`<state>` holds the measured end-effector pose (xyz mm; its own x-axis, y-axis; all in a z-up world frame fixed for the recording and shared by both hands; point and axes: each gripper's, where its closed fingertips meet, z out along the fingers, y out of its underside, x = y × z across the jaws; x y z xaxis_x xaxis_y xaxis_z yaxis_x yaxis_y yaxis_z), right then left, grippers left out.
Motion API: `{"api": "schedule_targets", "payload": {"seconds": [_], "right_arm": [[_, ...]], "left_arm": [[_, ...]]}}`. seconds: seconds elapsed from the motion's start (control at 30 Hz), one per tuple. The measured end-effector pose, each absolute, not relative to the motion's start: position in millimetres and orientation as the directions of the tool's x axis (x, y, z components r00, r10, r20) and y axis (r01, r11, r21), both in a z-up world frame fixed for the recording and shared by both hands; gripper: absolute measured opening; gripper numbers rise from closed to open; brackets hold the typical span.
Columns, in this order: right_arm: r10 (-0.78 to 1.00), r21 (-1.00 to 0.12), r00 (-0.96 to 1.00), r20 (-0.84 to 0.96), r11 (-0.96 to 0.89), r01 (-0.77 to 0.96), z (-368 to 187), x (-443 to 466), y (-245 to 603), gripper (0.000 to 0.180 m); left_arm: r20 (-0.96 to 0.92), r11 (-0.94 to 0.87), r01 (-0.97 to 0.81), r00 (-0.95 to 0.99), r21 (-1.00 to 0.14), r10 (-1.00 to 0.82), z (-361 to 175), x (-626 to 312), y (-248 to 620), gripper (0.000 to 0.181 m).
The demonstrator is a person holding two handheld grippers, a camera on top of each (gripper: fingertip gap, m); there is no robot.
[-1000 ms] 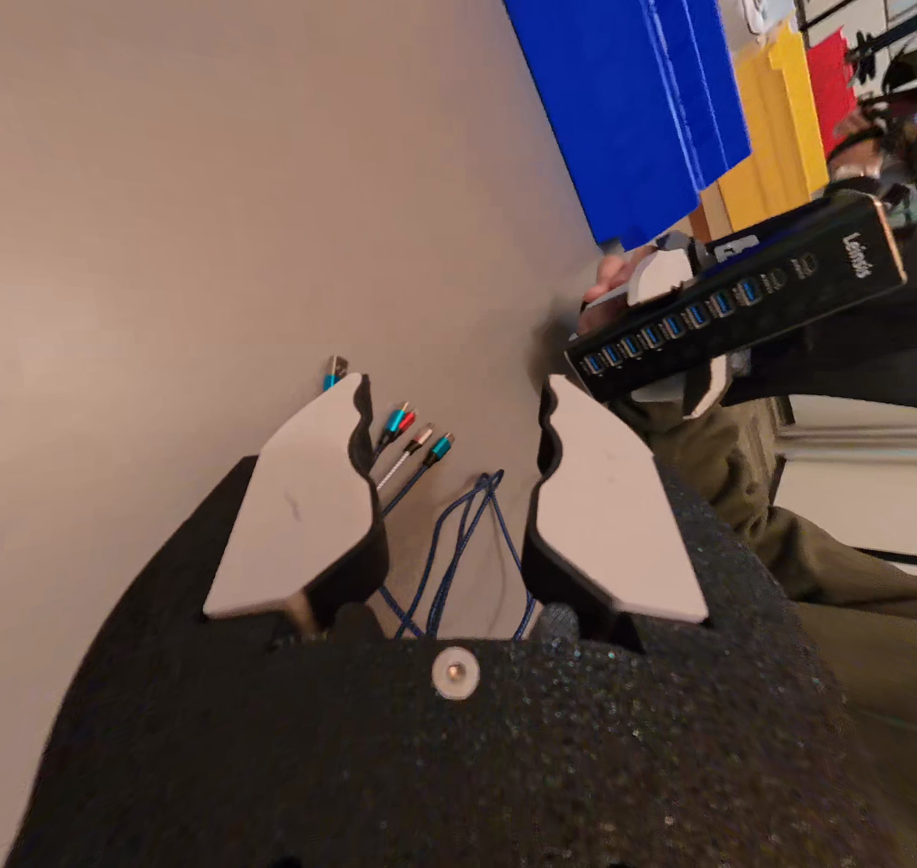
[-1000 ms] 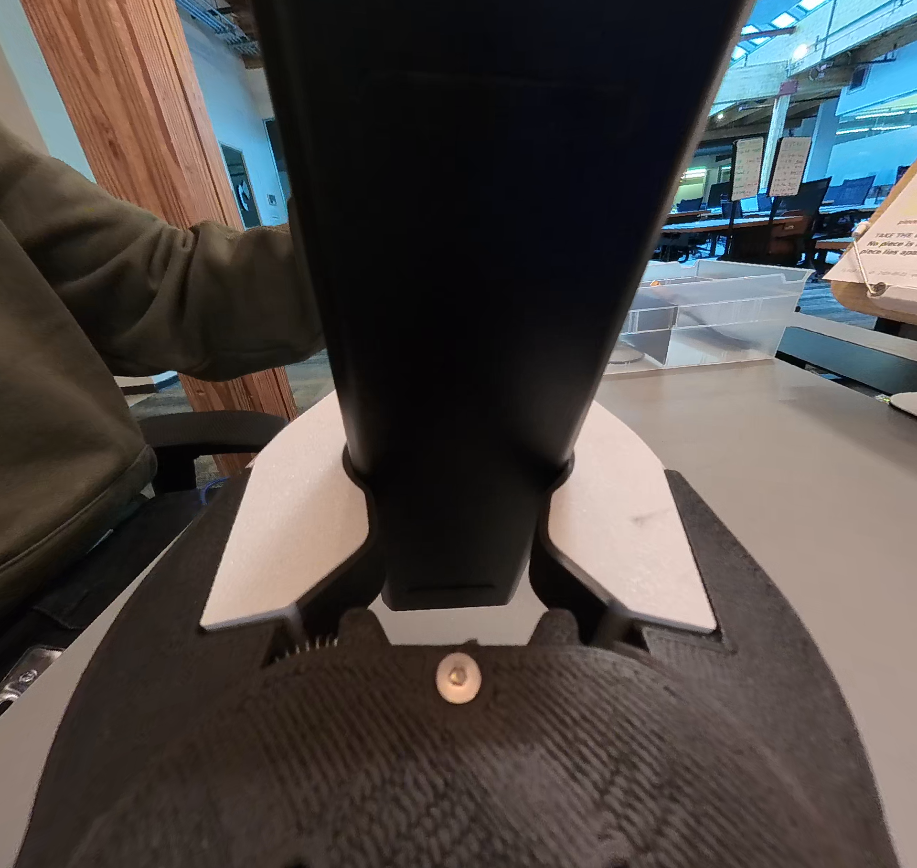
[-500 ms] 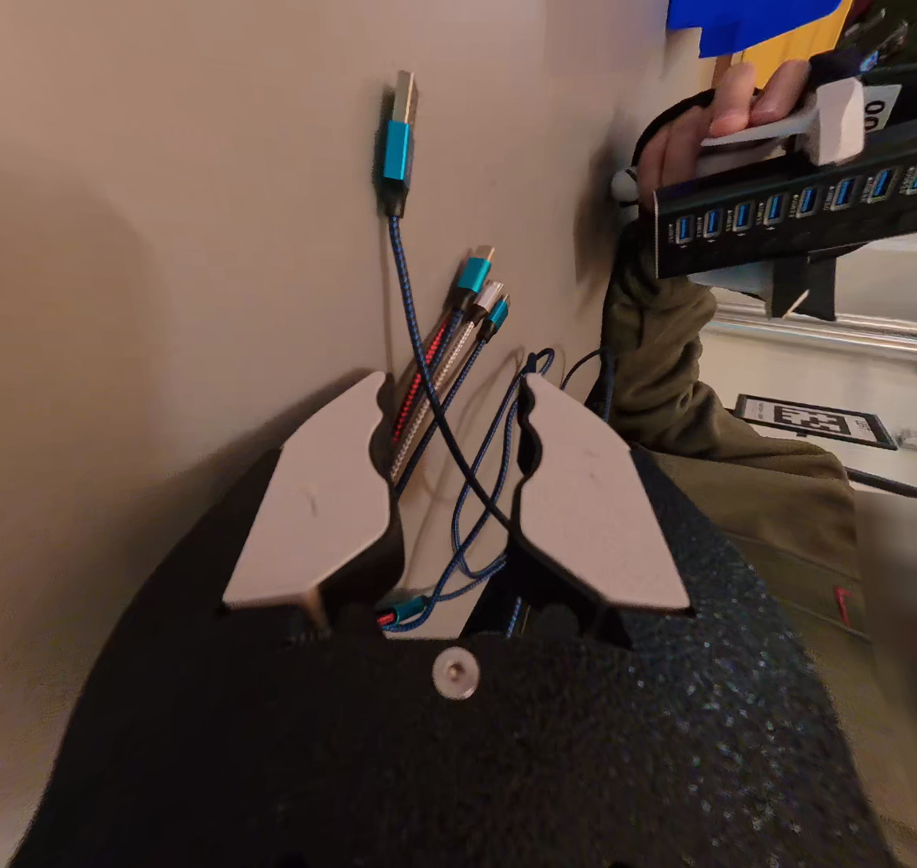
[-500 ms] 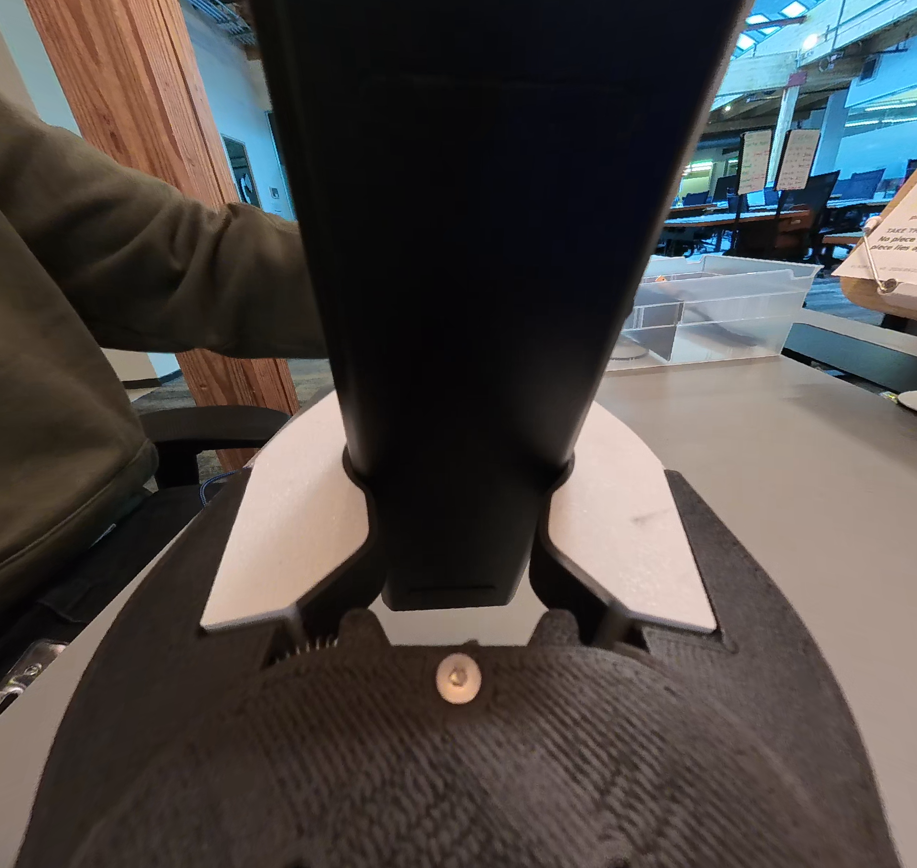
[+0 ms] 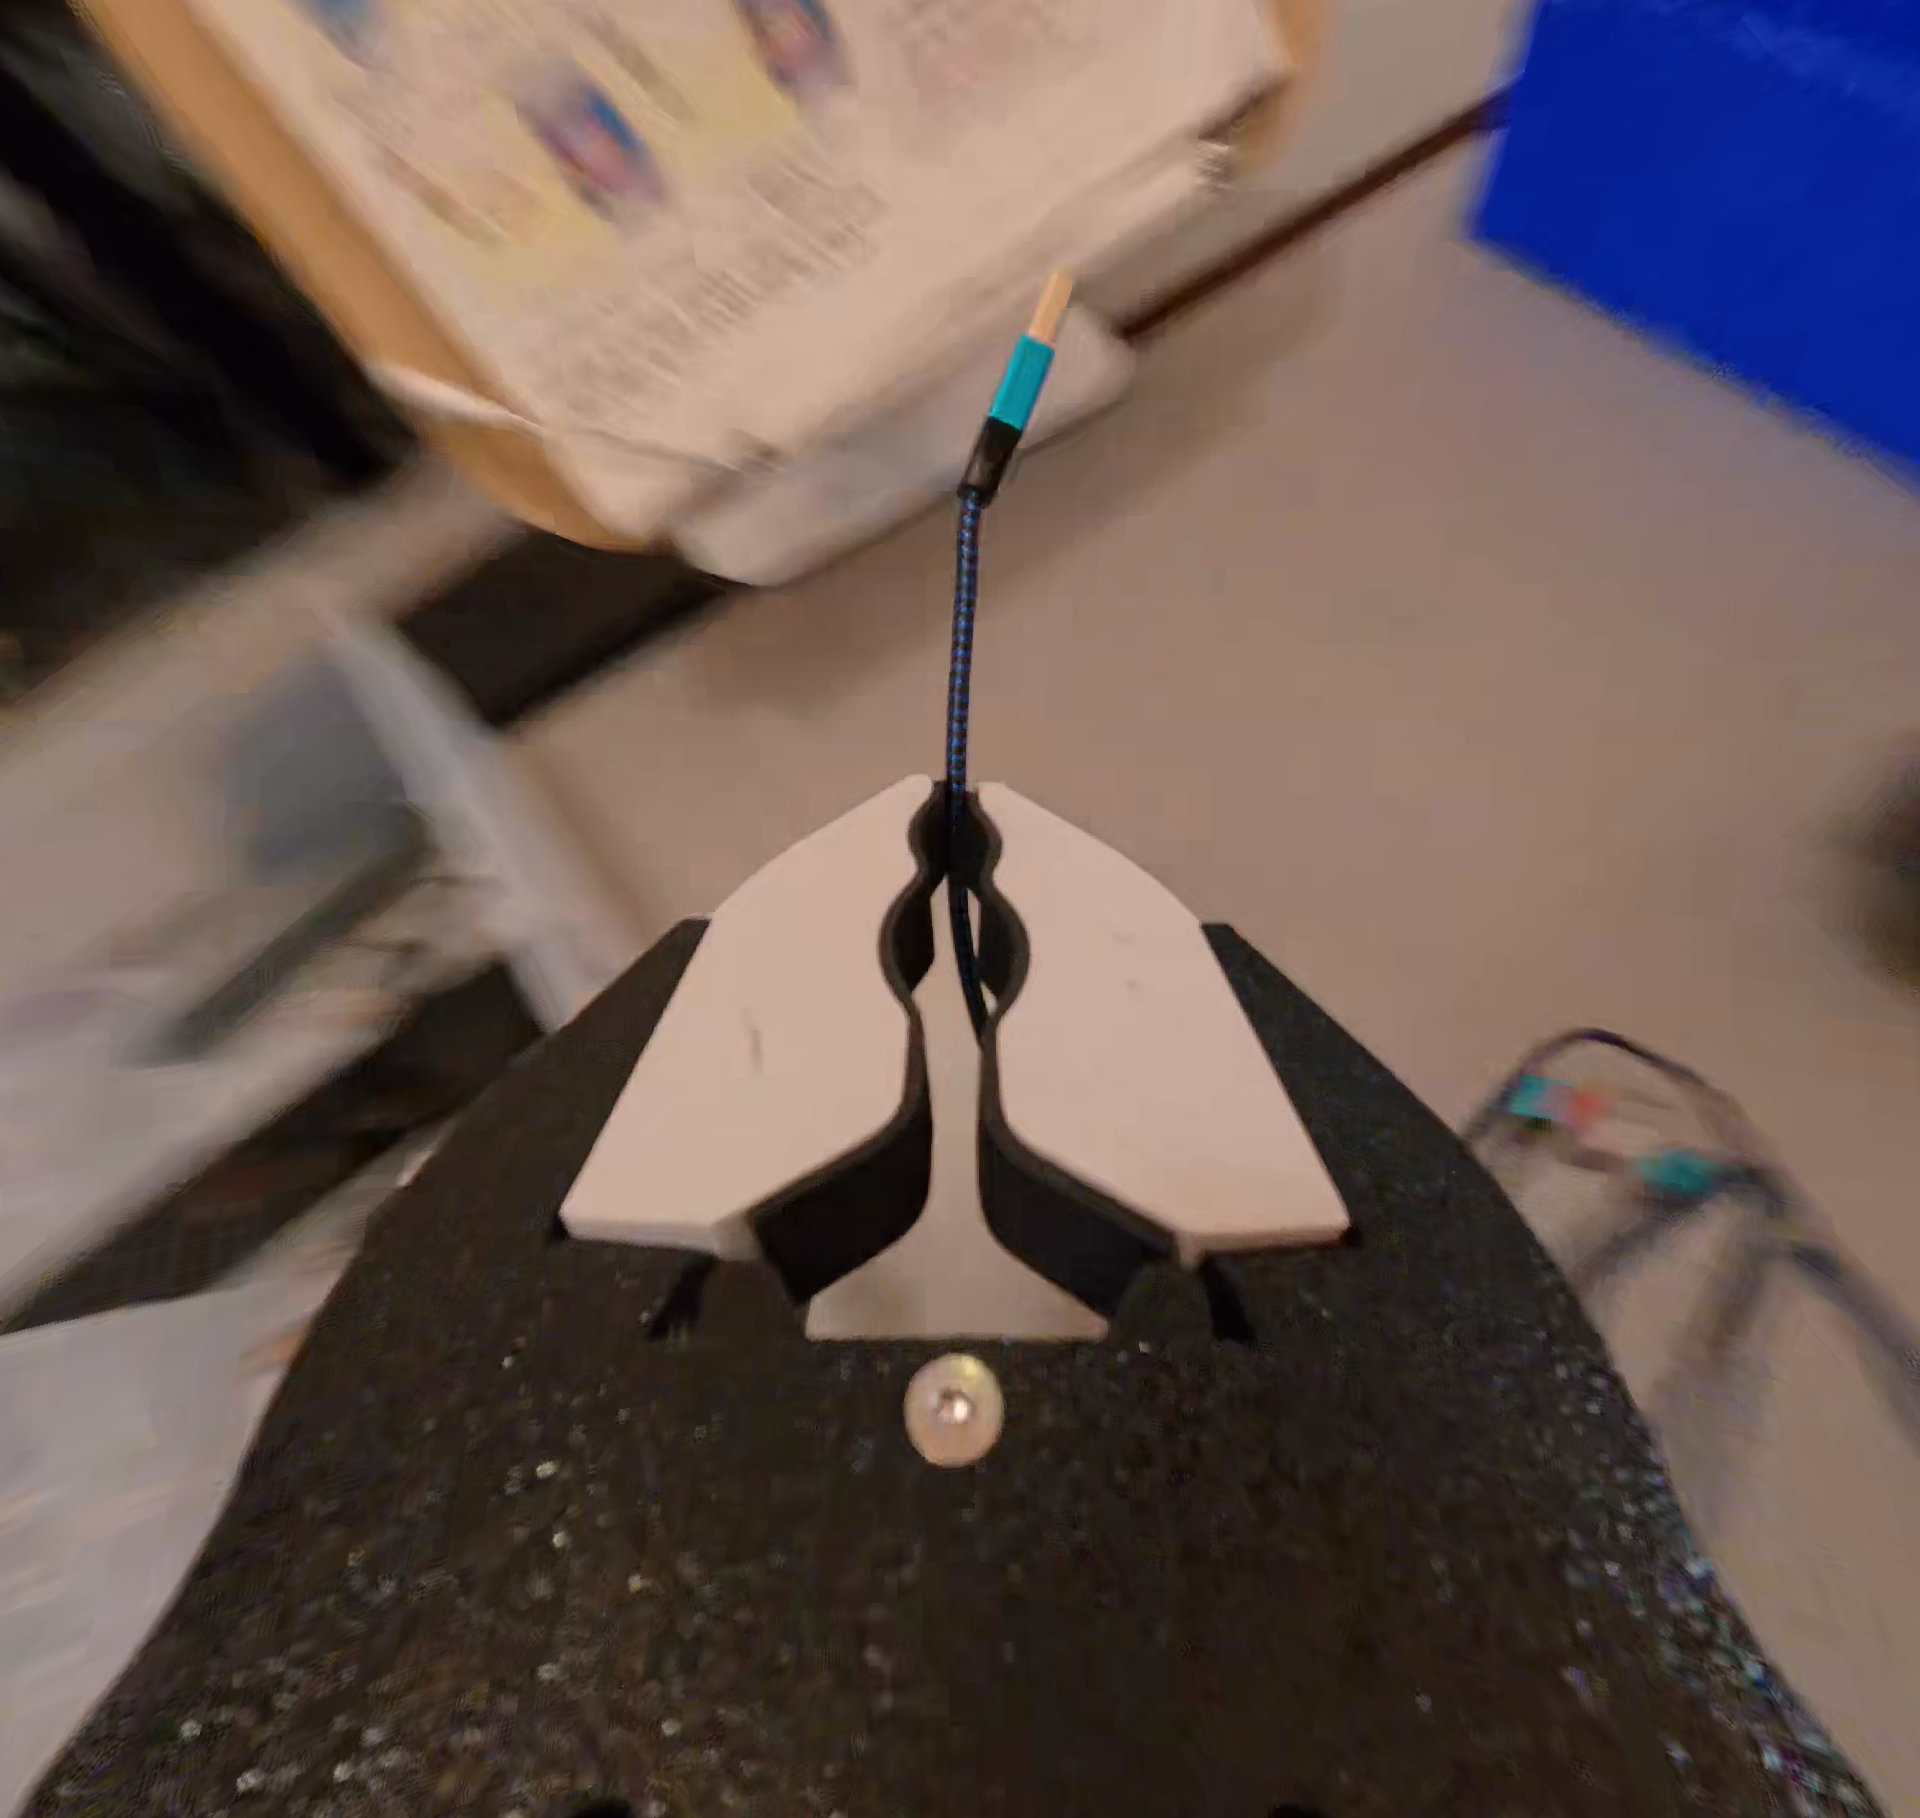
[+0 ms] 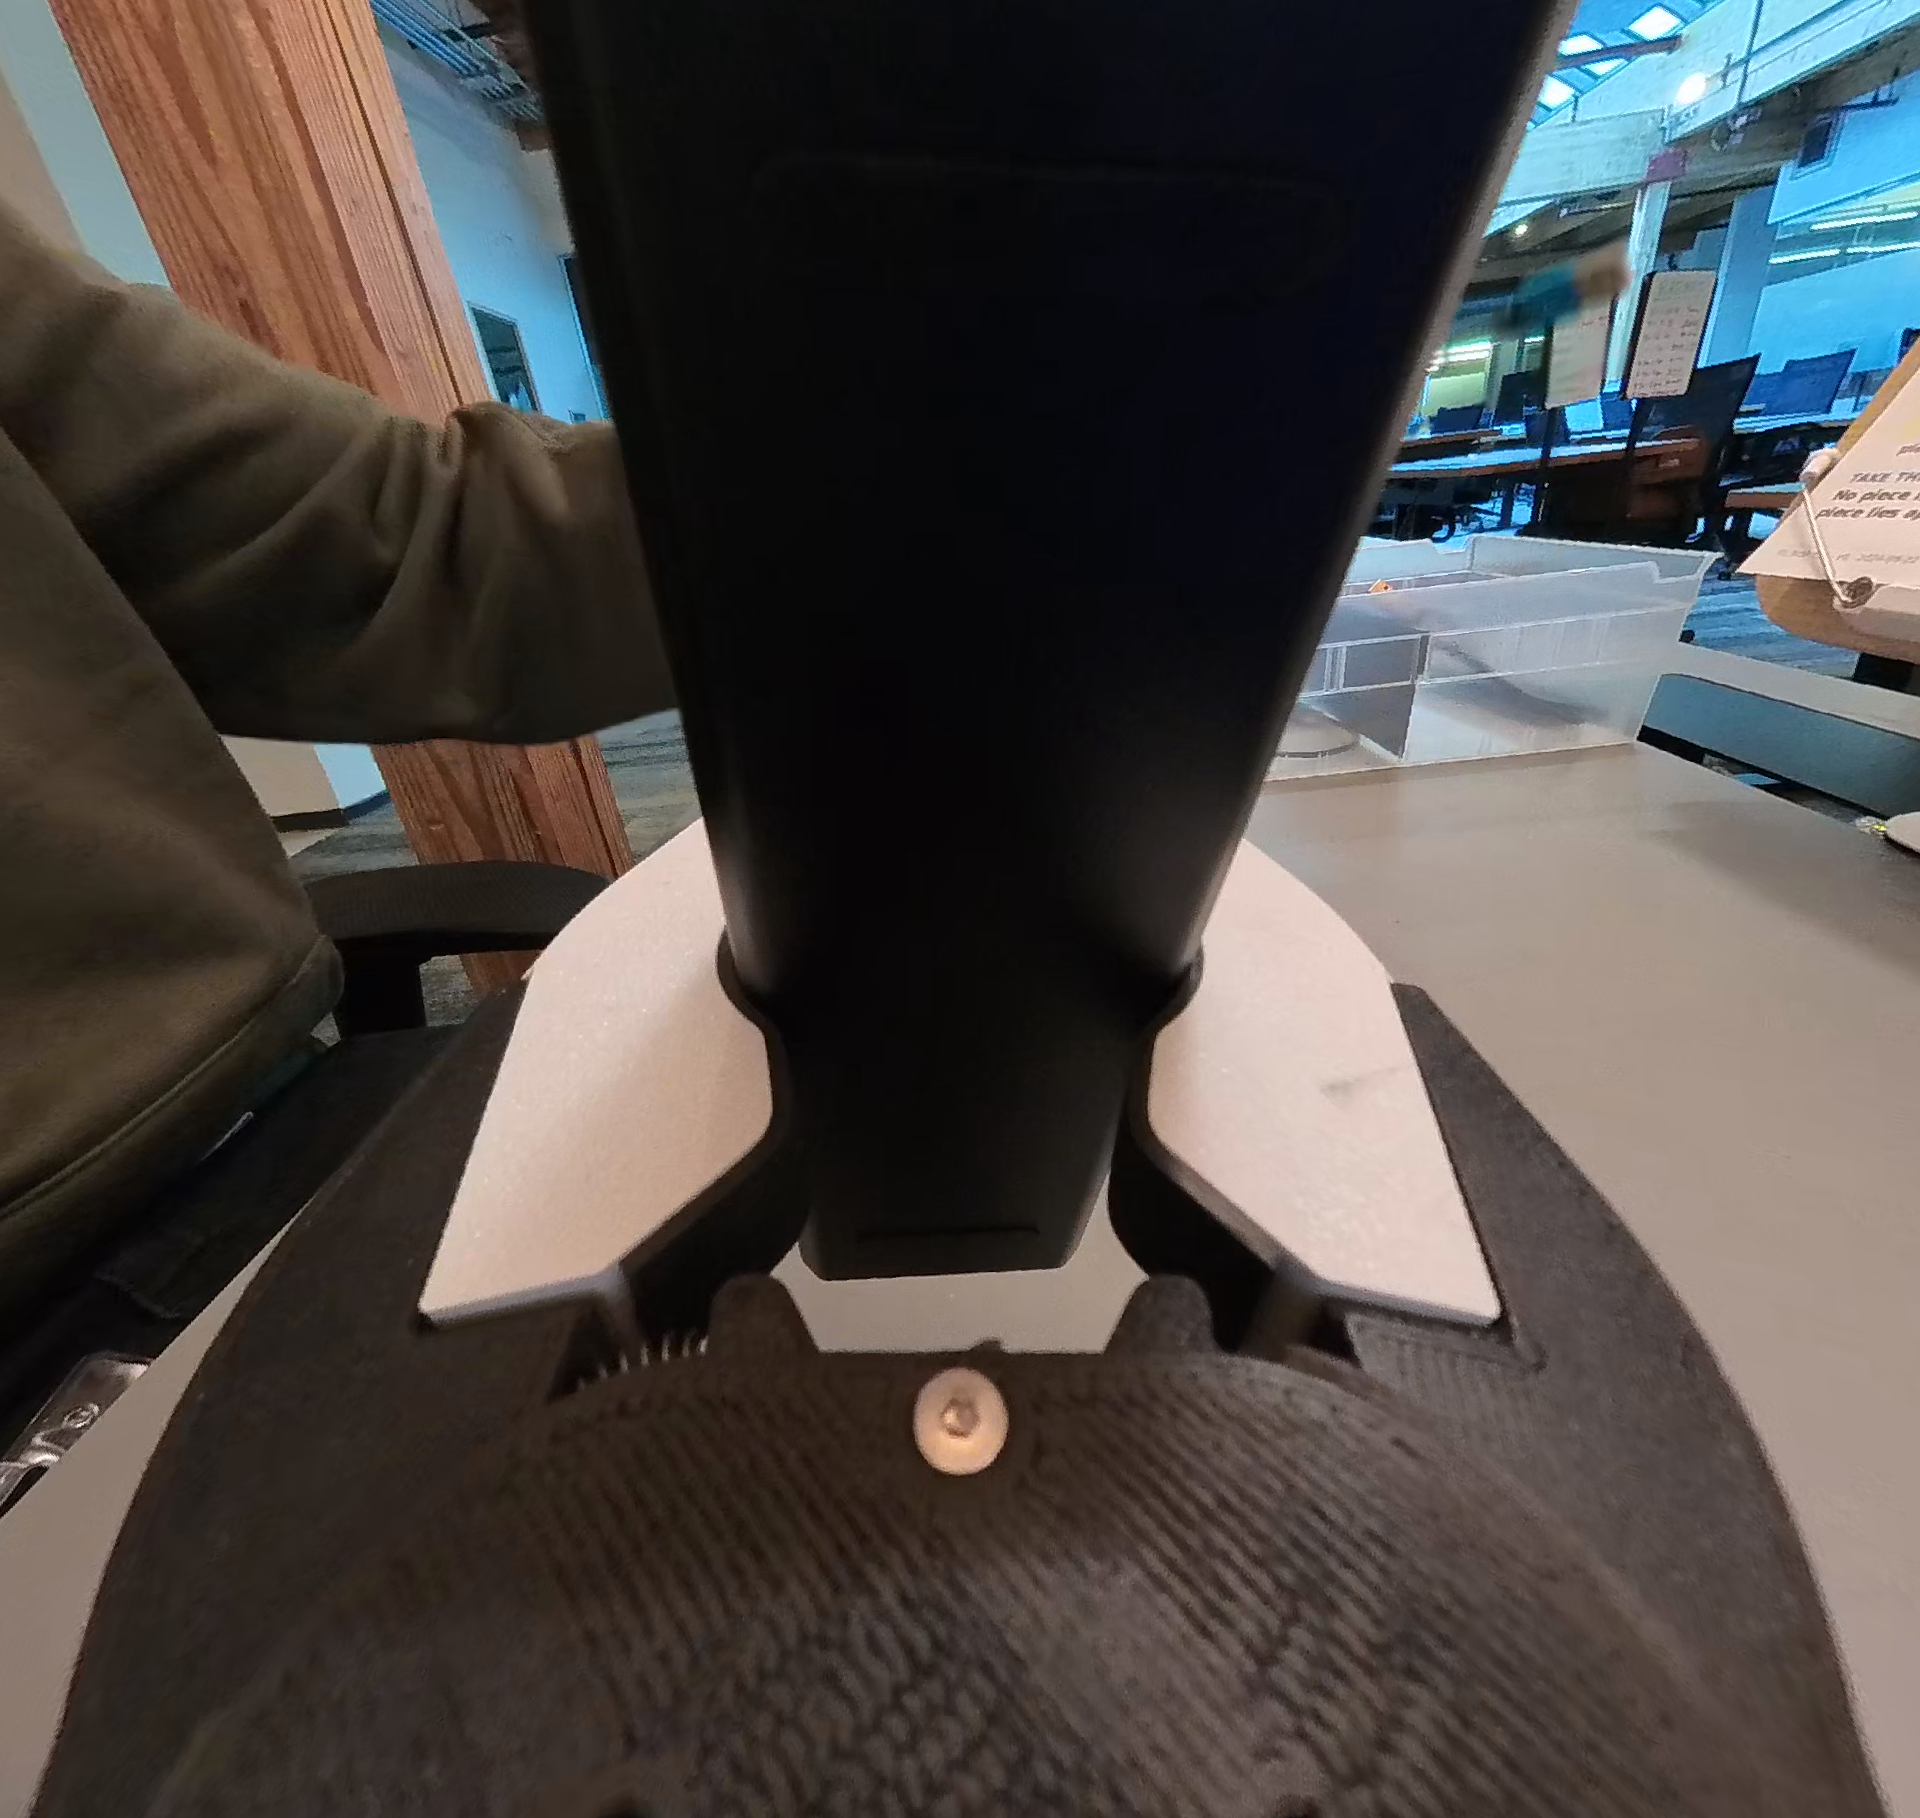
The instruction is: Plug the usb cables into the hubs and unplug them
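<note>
My left gripper [image 5: 954, 800] is shut on a blue braided usb cable [image 5: 964, 625]. The cable sticks up out of the fingertips and ends in a teal usb plug [image 5: 1023, 386] with a metal tip, held in the air above the grey table [image 5: 1403, 625]. More cable ends [image 5: 1621, 1134] lie blurred on the table at the right. My right gripper [image 6: 961, 968] is shut on a long black usb hub [image 6: 997, 418]. I see the hub's plain back; its ports are hidden. A blurred teal plug [image 6: 1569, 288] shows beyond the hub's right edge.
A tilted board with white printed sheets [image 5: 727, 158] and a blue box [image 5: 1714, 158] stand at the back of the table. A clear plastic bin [image 6: 1496, 646] sits at the far table edge. A person's olive sleeve [image 6: 260, 542] and a wooden pillar [image 6: 260, 210] are at the left. Across from one pair of fingers to the other is roughly 25 cm.
My left gripper has closed on the blue cable and lifted it off the table, swinging the view round with motion blur. The right gripper still holds the hub, nearly still.
</note>
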<state>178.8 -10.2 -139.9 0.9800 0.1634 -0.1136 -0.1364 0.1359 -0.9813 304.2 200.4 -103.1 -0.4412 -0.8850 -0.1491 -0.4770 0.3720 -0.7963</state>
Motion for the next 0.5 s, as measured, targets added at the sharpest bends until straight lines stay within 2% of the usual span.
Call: {"api": "schedule_targets", "payload": {"seconds": [0.1,0.17,0.23,0.33,0.43,0.5], "right_arm": [[0.159,-0.981,0.981,-0.116,0.136,-0.138,-140,180,-10,0.073],[0.156,-0.981,0.981,-0.114,0.137,-0.136,-140,180,-10,0.073],[0.151,-0.982,0.982,-0.112,0.137,-0.132,-140,180,-10,0.073],[0.143,-0.982,0.983,-0.111,0.139,-0.131,-140,181,-10,0.073],[0.128,-0.978,0.985,-0.117,0.159,-0.136,-138,184,-12,0.073],[0.111,-0.974,0.986,-0.123,0.178,-0.142,-136,186,-14,0.073]], "left_arm": [[-0.656,0.654,-0.312,-0.112,-0.689,-0.746,-18,317,251,0.001],[-0.768,0.736,-0.23,0.111,-0.637,-0.631,42,311,264,0.001],[-0.789,0.776,-0.145,0.166,-0.613,-0.592,73,302,253,0.001],[-0.88,0.876,-0.086,0.021,-0.474,-0.475,46,287,209,0.001],[-0.889,0.926,-0.026,-0.274,-0.376,-0.368,-38,259,157,0.001],[-0.87,0.954,-0.035,-0.402,-0.297,-0.285,-94,238,140,0.001]]}}
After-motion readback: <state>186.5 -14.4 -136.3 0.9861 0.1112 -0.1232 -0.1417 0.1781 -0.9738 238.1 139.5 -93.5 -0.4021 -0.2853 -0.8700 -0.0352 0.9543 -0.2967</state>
